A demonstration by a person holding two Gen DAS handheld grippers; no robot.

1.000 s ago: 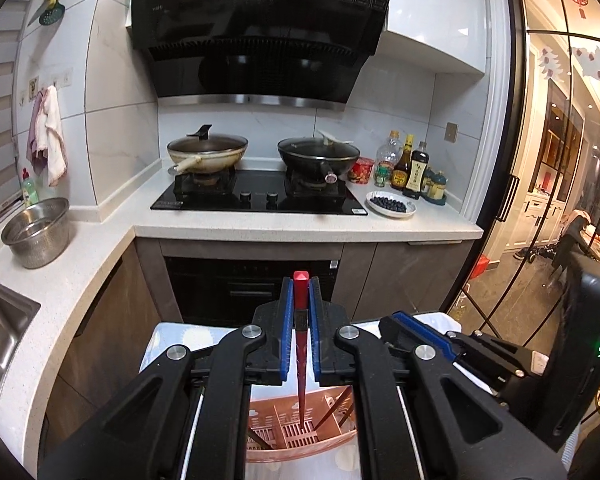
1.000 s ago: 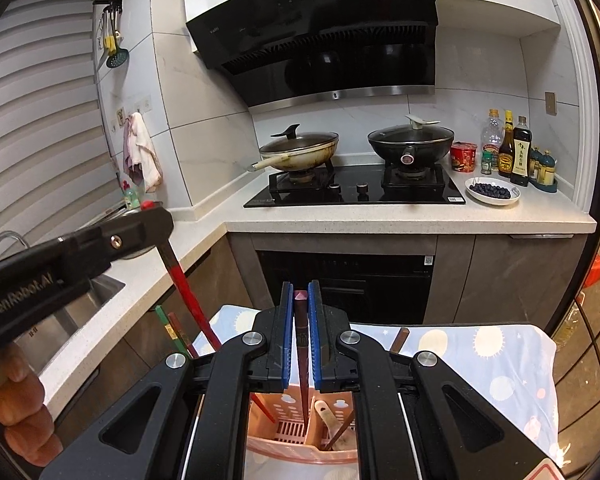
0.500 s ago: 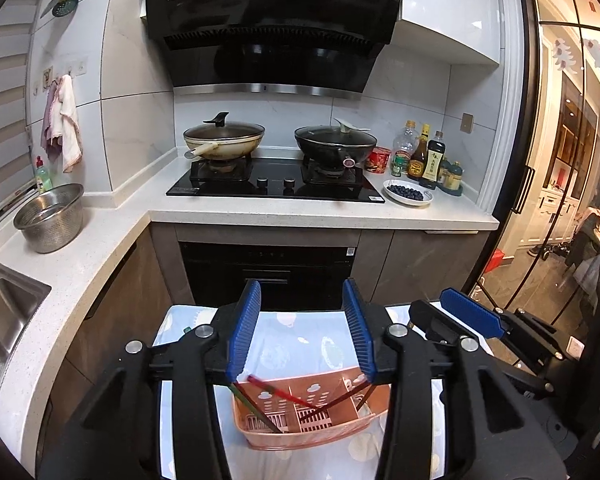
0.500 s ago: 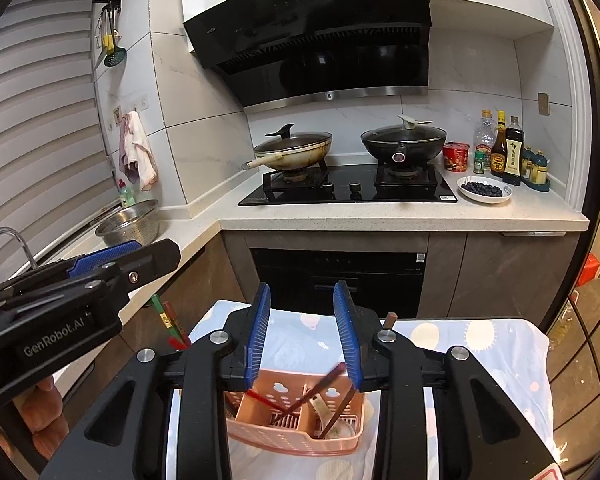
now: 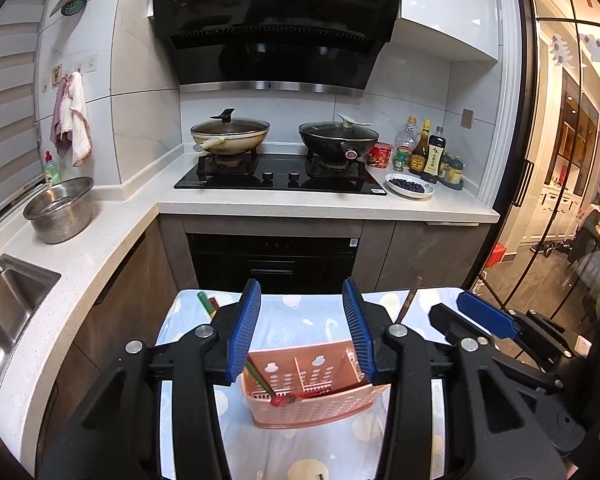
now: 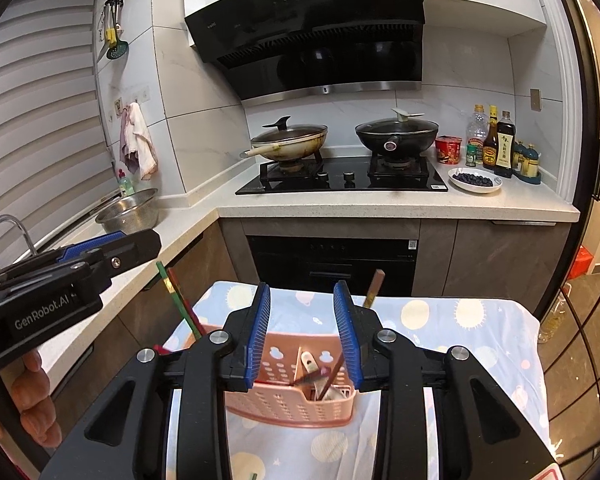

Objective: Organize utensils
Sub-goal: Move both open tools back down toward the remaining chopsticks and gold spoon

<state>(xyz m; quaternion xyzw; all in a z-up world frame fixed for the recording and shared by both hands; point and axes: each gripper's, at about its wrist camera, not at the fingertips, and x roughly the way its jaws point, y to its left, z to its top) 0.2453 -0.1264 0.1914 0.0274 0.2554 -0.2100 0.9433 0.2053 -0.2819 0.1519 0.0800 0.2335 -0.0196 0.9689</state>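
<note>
Both my grippers are released and carry nothing: the left gripper (image 5: 302,330) and the right gripper (image 6: 302,334) hover just above the pink basket (image 5: 312,404) on the near table (image 5: 300,448). Chopsticks (image 5: 286,398) already lean inside it. Another pair (image 6: 178,300) stands at the basket's far-left corner, long axis tilted up and away; I judge my left nearer.
</note>
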